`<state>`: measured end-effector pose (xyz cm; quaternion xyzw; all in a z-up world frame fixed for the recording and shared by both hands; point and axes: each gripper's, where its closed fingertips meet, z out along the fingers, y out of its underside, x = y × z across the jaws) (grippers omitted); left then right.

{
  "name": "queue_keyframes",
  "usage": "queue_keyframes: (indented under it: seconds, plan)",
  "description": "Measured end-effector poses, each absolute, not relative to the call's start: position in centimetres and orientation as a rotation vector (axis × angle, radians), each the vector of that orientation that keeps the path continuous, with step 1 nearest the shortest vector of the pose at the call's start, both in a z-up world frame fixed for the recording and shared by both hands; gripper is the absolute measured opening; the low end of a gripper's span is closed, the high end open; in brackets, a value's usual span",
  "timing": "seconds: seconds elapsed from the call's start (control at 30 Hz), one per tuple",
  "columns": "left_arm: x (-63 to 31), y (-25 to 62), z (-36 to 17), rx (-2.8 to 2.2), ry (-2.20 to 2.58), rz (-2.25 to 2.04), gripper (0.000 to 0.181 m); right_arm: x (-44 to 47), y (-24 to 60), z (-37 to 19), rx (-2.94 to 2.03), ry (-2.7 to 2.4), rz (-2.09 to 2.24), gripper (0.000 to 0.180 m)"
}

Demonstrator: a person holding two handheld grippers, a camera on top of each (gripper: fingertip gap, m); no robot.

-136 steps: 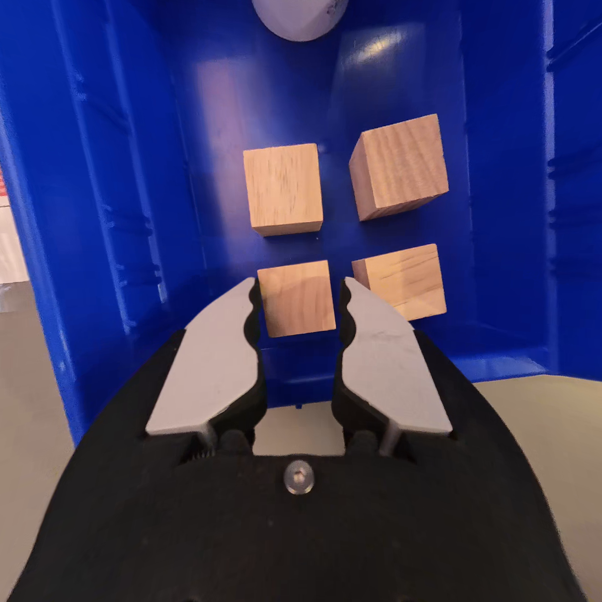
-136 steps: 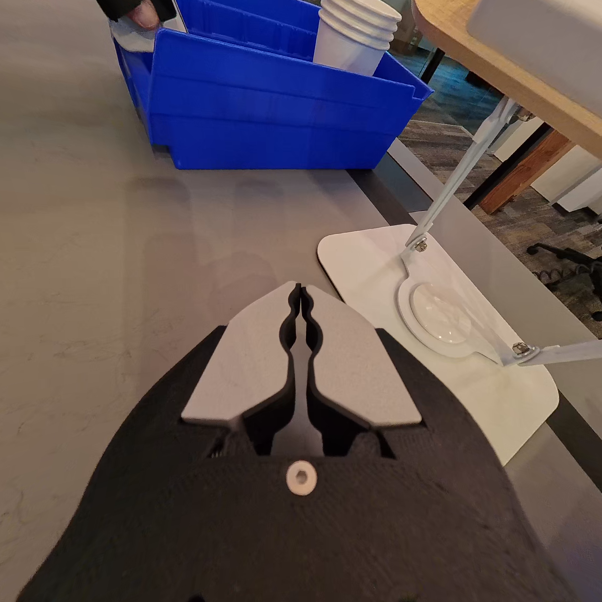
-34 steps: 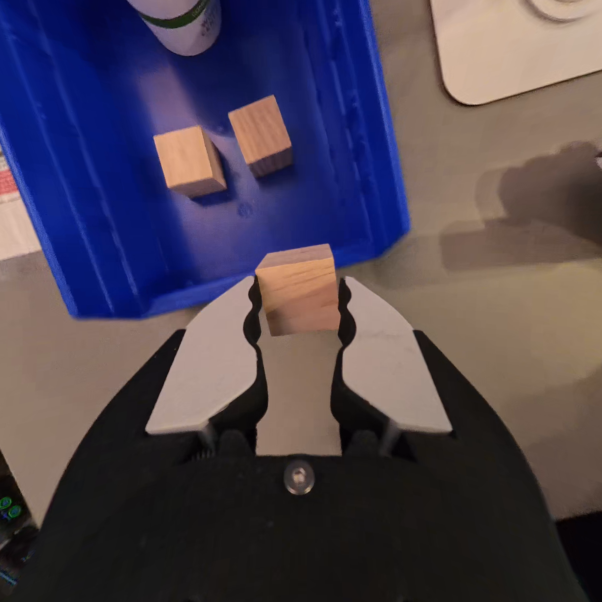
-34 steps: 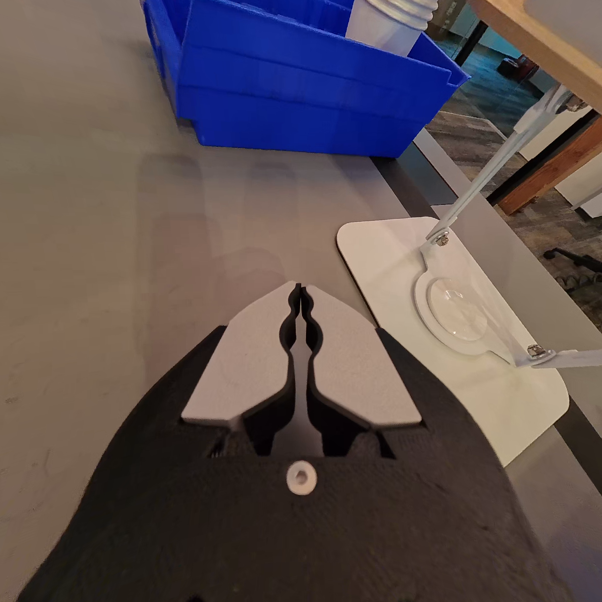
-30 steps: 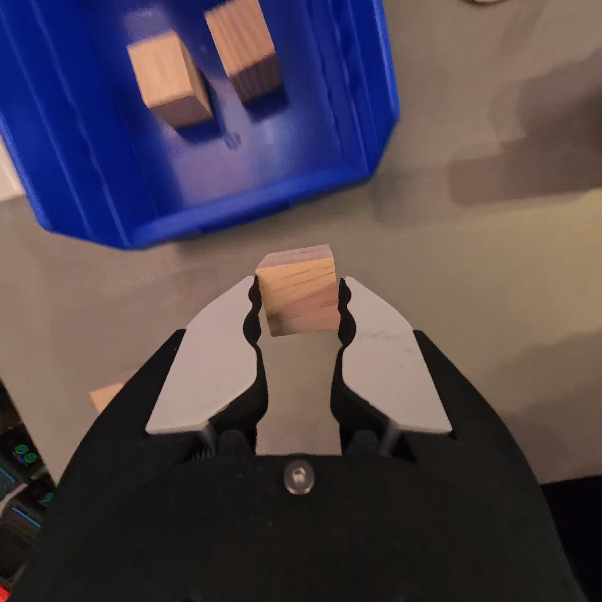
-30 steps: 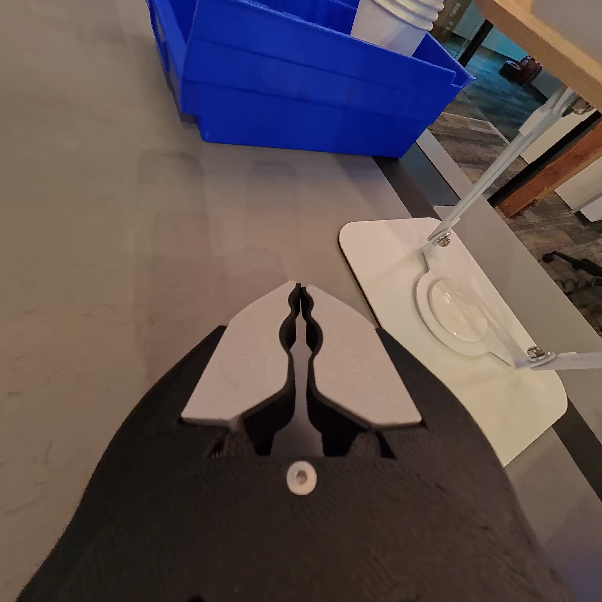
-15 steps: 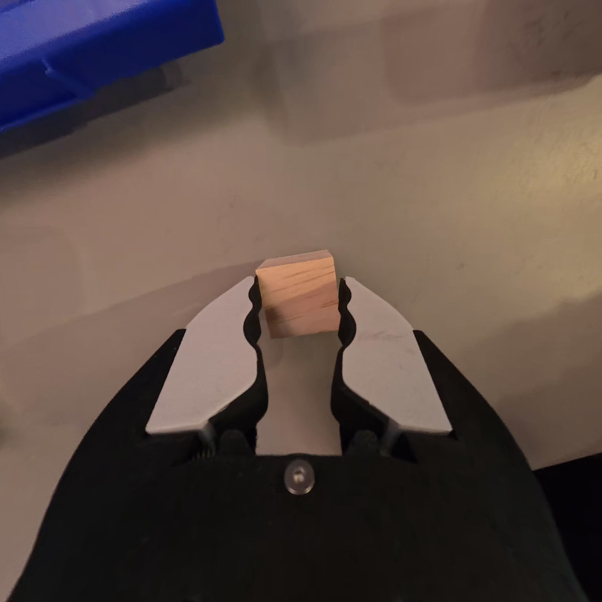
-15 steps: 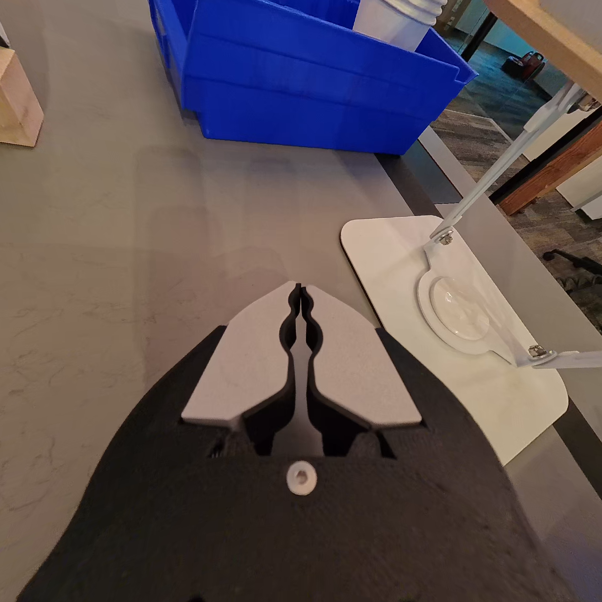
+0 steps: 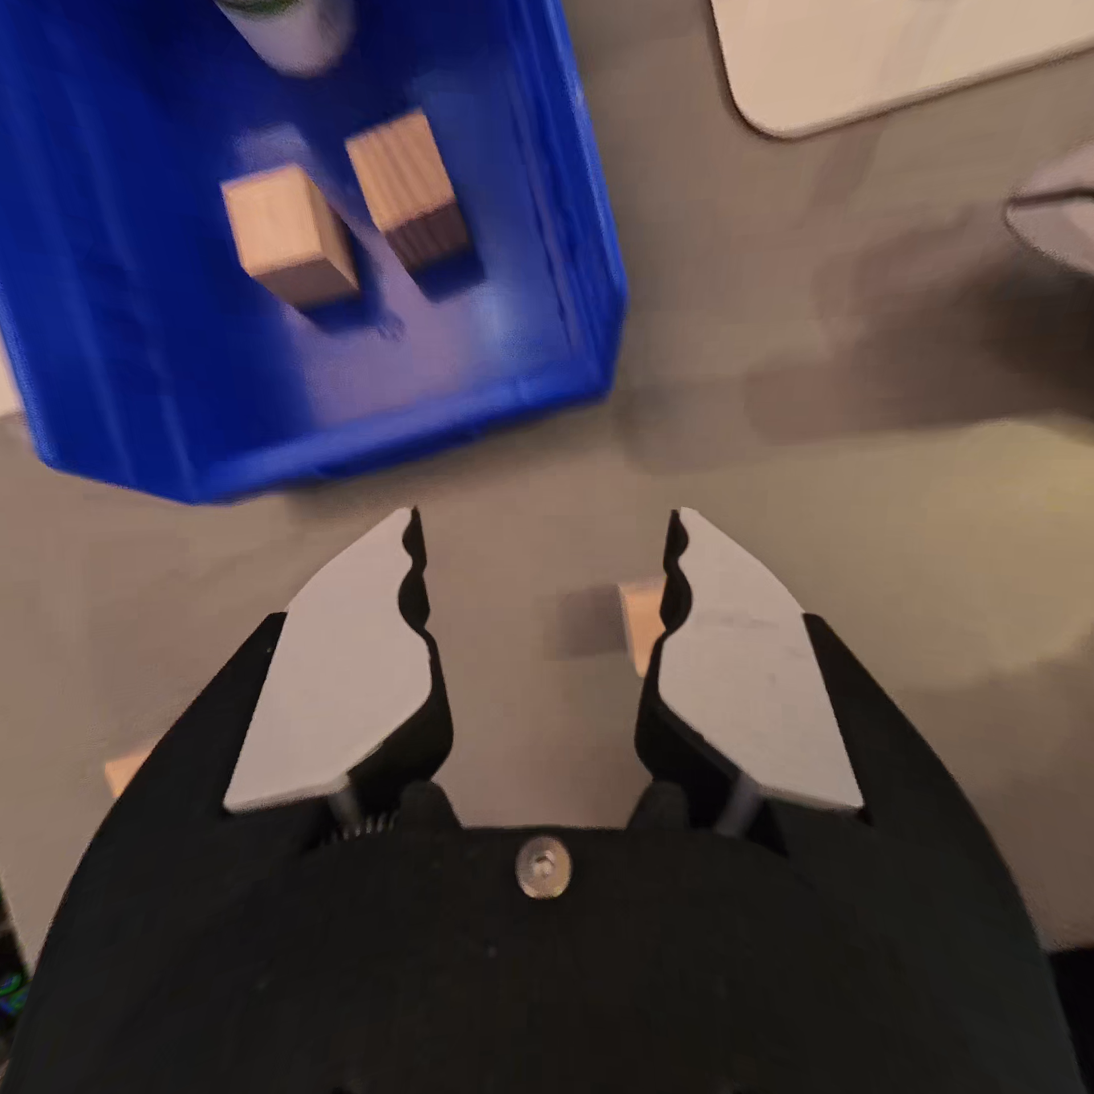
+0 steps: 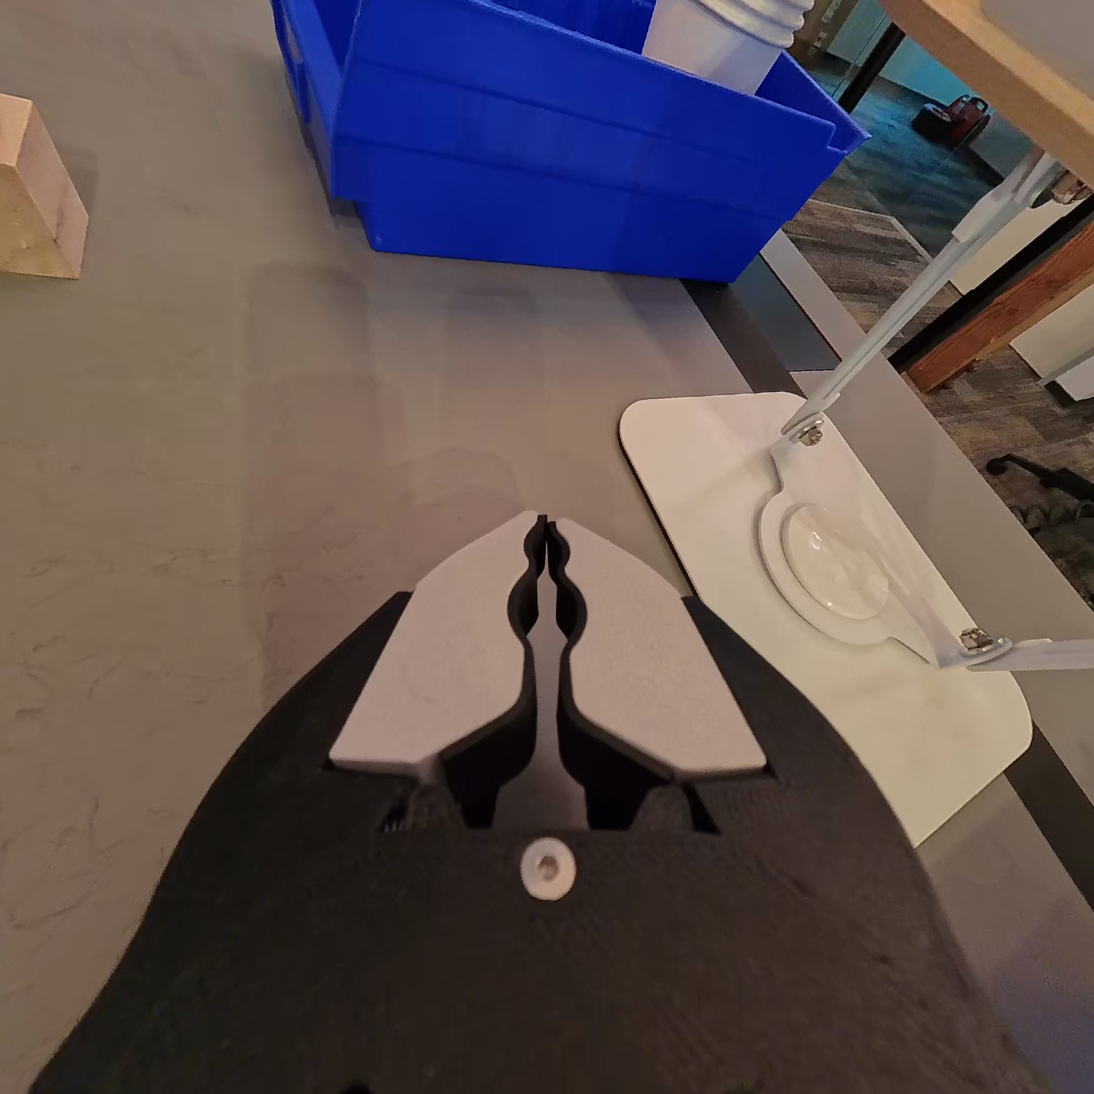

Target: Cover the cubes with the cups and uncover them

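Observation:
My left gripper [image 9: 544, 515] is open and empty above the grey table. A wooden cube [image 9: 640, 621] lies on the table below it, partly hidden behind the right finger. Another cube [image 9: 121, 775] shows at the gripper's left edge. Two more cubes [image 9: 284, 234] [image 9: 405, 177] lie in the blue bin [image 9: 355, 438], with a stack of white cups [image 9: 290, 29] at its far end. My right gripper [image 10: 546, 521] is shut and empty over the table. A cube [image 10: 32, 195] sits at the far left of its view, and the cups [image 10: 716, 47] stand in the bin [image 10: 562, 195].
A white stand base [image 10: 829, 592] with a thin metal arm sits on the table at the right, near the table edge; it also shows in the left wrist view [image 9: 888, 53]. A wooden tabletop [image 10: 1006, 65] is at the upper right.
My left gripper has opened and let go of the cube onto the table, then risen and swung back toward the bin. The right gripper has barely moved.

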<state>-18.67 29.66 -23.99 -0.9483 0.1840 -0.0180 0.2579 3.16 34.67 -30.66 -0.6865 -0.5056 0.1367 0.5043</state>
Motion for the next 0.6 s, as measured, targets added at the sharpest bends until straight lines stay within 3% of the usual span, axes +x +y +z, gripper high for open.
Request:
queue_keyframes:
  seconds: [0.27, 0.6]
  plan:
    - [-22.3, 41.7, -25.8, -2.609, 0.579, 0.259, 0.062, 3.2, 34.7, -30.7, -1.661, -1.22, 0.337, 0.0]
    - [-25.5, 45.6, -30.7, -2.726, 0.504, 0.242, 0.056, 3.2, 34.7, -30.7, -1.665, -1.221, 0.339, 0.0]
